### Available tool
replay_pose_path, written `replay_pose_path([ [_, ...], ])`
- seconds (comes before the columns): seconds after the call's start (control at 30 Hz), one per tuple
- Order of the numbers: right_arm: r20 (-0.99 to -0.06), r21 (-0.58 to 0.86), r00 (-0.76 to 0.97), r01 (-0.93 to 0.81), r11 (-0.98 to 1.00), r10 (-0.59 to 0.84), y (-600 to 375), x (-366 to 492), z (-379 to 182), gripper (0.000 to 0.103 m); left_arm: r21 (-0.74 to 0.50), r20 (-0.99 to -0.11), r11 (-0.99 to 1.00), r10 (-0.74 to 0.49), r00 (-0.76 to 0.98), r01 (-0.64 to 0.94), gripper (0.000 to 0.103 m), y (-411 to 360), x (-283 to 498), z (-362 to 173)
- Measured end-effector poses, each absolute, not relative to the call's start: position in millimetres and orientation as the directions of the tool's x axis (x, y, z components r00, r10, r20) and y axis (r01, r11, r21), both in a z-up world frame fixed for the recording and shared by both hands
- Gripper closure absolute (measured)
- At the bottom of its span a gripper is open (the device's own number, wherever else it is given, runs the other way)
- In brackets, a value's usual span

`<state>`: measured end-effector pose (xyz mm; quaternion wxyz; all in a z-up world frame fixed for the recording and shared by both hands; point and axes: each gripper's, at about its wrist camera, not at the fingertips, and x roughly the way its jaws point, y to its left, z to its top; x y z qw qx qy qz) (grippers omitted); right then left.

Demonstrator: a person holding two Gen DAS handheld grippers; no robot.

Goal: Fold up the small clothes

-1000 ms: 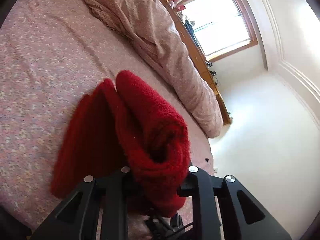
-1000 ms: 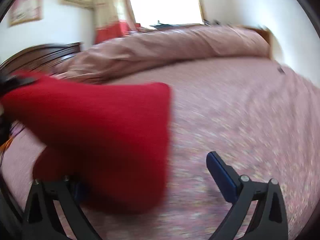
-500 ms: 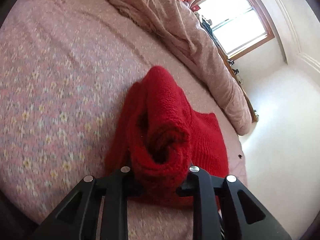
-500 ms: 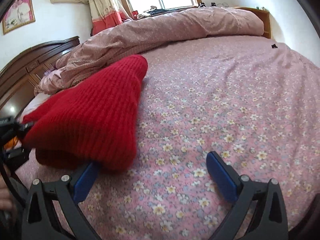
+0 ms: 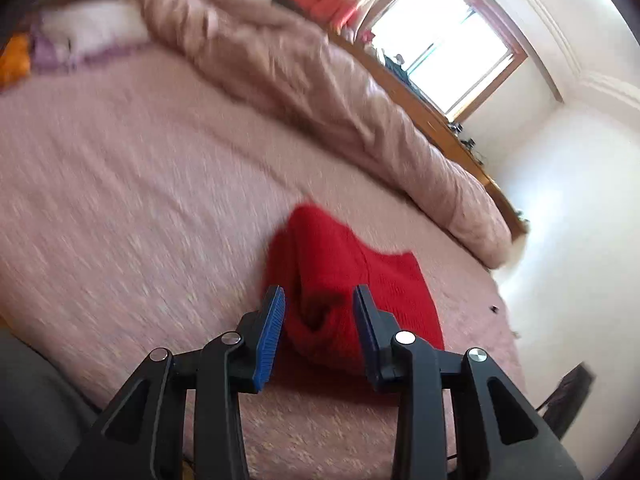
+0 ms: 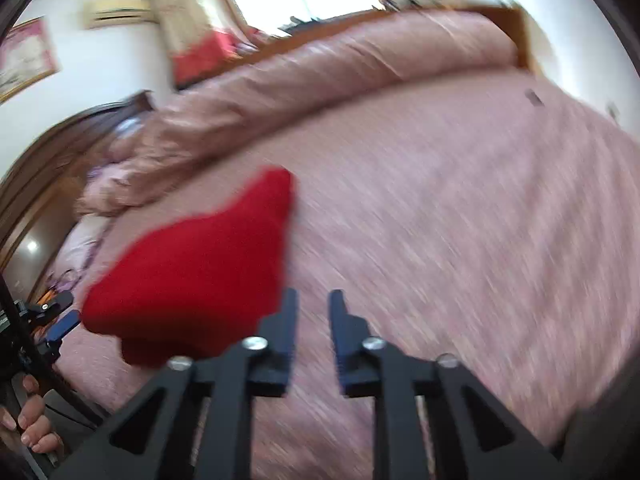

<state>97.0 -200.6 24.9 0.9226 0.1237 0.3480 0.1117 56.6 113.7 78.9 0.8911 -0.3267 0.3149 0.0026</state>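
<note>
A folded red knit garment (image 5: 352, 280) lies on the pink floral bedsheet (image 5: 140, 184). My left gripper (image 5: 319, 300) is open just in front of its near end, holding nothing; the garment shows between the blue pads. In the right wrist view the garment (image 6: 200, 268) lies to the left on the bedsheet (image 6: 460, 208). My right gripper (image 6: 313, 312) is beside its right edge, empty, with the jaws narrowed to a small gap. Both views are motion-blurred.
A bunched pinkish duvet (image 5: 320, 92) runs along the far side of the bed, also in the right wrist view (image 6: 320, 84). Pillows (image 5: 88, 32) lie at the head. A dark wooden headboard (image 6: 48, 160) stands at left. White wall and window beyond.
My left gripper let go of the red garment and pulled back; the garment now lies on the bed. My right gripper drew back and its jaws closed most of the way.
</note>
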Motion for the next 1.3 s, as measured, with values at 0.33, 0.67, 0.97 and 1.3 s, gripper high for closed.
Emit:
replay_pose_path([
  [0.33, -0.594, 0.275, 0.683, -0.324, 0.905, 0.425, -127, 141, 16, 0.102, -0.398, -0.626, 0.917, -0.256, 0.737, -0.018, 0.079, 42, 122, 70],
  [0.67, -0.603, 0.189, 0.658, -0.431, 0.882, 0.451, -114, 138, -21, 0.102, -0.362, -0.728, 0.93, -0.246, 0.64, -0.055, 0.091, 42, 130, 12],
  [0.97, -0.593, 0.045, 0.721, -0.414, 0.909, 0.357, -100, 126, -3, 0.1, -0.372, -0.674, 0.928, -0.241, 0.698, -0.038, 0.091, 43, 118, 31],
  [1.3, -0.584, 0.362, 0.621, -0.378, 0.852, 0.523, -167, 141, 13, 0.005, -0.589, -0.596, 0.808, -0.441, 0.671, 0.007, 0.071, 106, 109, 50],
])
